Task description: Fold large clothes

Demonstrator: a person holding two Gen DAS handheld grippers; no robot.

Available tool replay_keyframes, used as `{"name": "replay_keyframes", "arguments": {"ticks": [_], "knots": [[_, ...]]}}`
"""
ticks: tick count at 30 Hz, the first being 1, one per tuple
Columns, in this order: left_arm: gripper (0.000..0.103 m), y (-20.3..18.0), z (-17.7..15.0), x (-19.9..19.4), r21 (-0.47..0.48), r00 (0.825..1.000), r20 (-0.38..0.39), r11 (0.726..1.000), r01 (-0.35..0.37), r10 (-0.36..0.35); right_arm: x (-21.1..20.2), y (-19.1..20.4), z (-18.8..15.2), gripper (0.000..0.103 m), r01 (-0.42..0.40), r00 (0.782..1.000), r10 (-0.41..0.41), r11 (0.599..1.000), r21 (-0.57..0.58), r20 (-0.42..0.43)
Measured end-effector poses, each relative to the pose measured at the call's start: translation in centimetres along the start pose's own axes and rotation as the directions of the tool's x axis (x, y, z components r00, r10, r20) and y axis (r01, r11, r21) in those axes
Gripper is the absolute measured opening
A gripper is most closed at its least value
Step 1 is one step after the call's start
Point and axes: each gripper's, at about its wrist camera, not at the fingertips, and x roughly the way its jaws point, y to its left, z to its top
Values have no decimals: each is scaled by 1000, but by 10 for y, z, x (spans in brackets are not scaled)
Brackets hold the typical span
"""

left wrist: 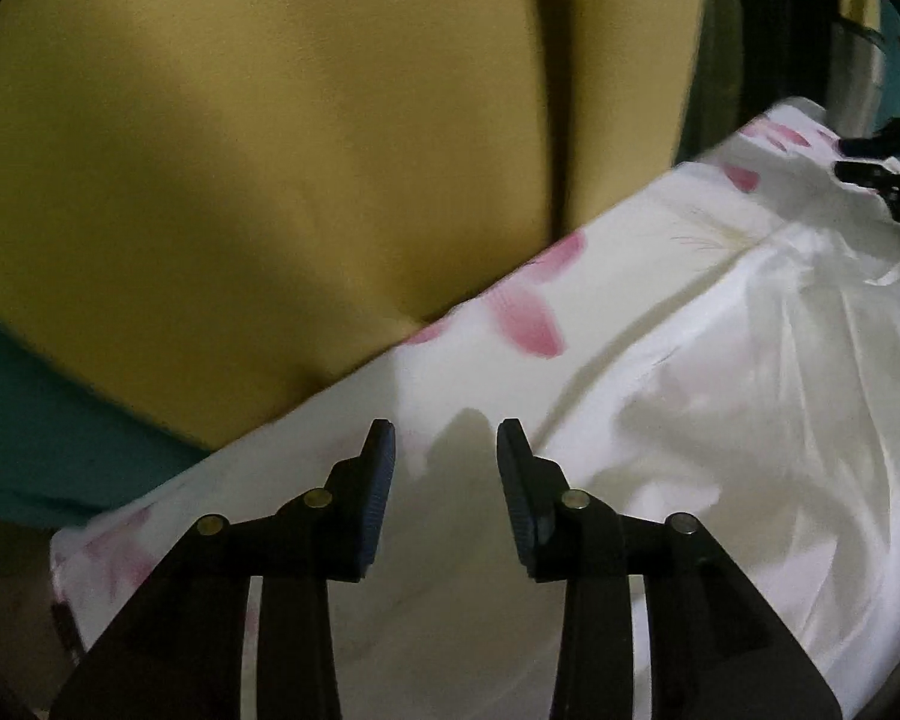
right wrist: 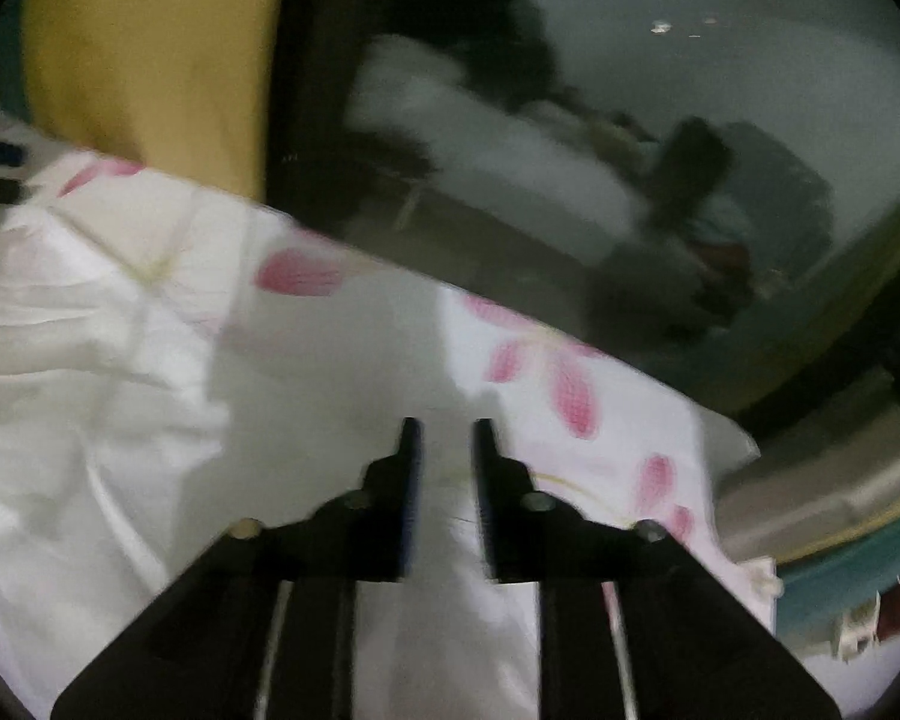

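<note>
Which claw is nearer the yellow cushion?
Left. The left claw hovers open just below the yellow cushion; the right claw is open farther along the floral sheet.

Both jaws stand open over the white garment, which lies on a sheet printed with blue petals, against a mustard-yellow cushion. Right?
Not quite: the petals are pink, not blue, as the right wrist view shows on the petal-printed sheet. The rest holds: white garment, mustard-yellow cushion.

White garment (left wrist: 750, 390) cut off by frame edge; dark clutter (right wrist: 660, 192) past bed blurred, unidentifiable.
</note>
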Motion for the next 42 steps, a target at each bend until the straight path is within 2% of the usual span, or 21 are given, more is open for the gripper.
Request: {"name": "replay_keyframes", "arguments": {"ticks": [1,2,4,5,6,9,13,16,18,21,24,27,30,34,37,39,42], "knots": [[38,8,-6,-11,-10,1000,17,1000,-10,10,-7,-8,-4,54,15,1000,-16,1000,24,16],[38,14,-11,-19,-18,999,30,1000,-17,18,-15,-18,-9,58,29,999,-31,998,51,36],[42,29,-22,-40,-61,997,73,998,-21,26,-32,-37,-23,59,50,997,-55,995,88,61],[51,36,-29,-49,-89,995,95,996,-15,24,-39,-47,-32,59,59,996,-65,993,106,57],[55,44,-38,-59,-122,994,105,992,-14,27,-44,-59,-43,59,64,997,-70,989,132,43],[55,57,-60,-74,-177,994,108,984,1,18,-53,-95,-83,59,53,999,-52,965,256,-12],[55,53,-84,-82,-151,996,90,988,23,-10,-62,-117,-138,59,10,997,20,921,390,-72],[56,44,-89,-79,-103,996,75,993,62,-55,-69,-117,-163,59,5,995,36,910,415,-90],[56,33,-89,-70,-70,998,41,996,56,-54,-76,-115,-173,59,-13,995,55,907,421,-87],[56,29,-88,-59,-46,998,12,997,56,-55,-69,-114,-174,59,-23,994,67,905,425,-89],[56,33,-79,-38,-26,999,-22,999,-38,37,-65,-109,-172,59,-31,994,75,903,428,-85],[56,50,-68,-21,-97,997,-22,992,-81,79,-62,-110,-171,60,-30,994,73,904,426,-85],[56,68,-62,-15,-185,989,-35,972,-147,143,-60,-111,-170,60,-23,994,67,904,426,-89],[56,79,-76,-36,-274,993,-1,954,-118,122,-64,-118,-171,60,0,996,41,896,443,-83],[56,80,-96,-56,-329,998,11,943,-53,60,-67,-124,-171,60,-47,996,74,884,466,-41],[56,76,-106,-64,-336,1000,15,942,-9,15,-64,-123,-163,60,-72,995,94,894,442,-28],[56,66,-121,-65,-301,1000,-18,953,9,-15,-49,-124,-149,60,-104,993,120,899,426,-11]]}}
